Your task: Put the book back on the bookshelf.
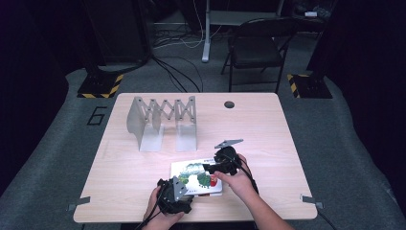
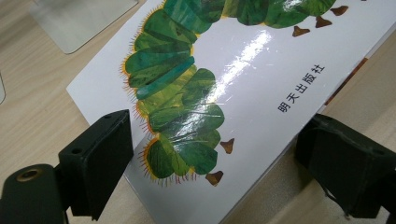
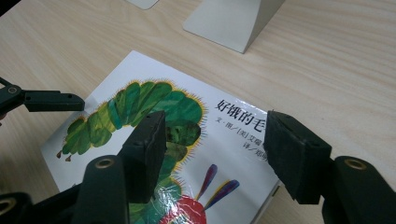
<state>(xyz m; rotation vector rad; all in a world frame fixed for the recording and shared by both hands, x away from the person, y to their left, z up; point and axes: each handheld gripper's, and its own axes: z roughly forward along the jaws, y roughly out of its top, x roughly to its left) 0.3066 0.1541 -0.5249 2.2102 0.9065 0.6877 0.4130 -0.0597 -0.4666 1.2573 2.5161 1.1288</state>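
A picture book (image 1: pixel 194 175) with a green caterpillar on its white cover lies flat near the table's front edge. My left gripper (image 1: pixel 186 189) is at its near left corner. In the left gripper view the book (image 2: pixel 252 93) runs between the jaws of my left gripper (image 2: pixel 215 154), which stand wide apart on either side of the corner without pressing it. My right gripper (image 1: pixel 211 168) hangs over the book's far right part. In the right gripper view my right gripper (image 3: pixel 215 144) has its jaws apart above the cover (image 3: pixel 154 98), with no pad touching it.
A grey metal expanding rack (image 1: pixel 163 122) stands behind the book at the table's centre left; its foot (image 3: pixel 233 18) is close beyond the book. The wooden table (image 1: pixel 143 167) has a round hole (image 1: pixel 229 104) at its back edge. A folding chair (image 1: pixel 258 48) stands beyond.
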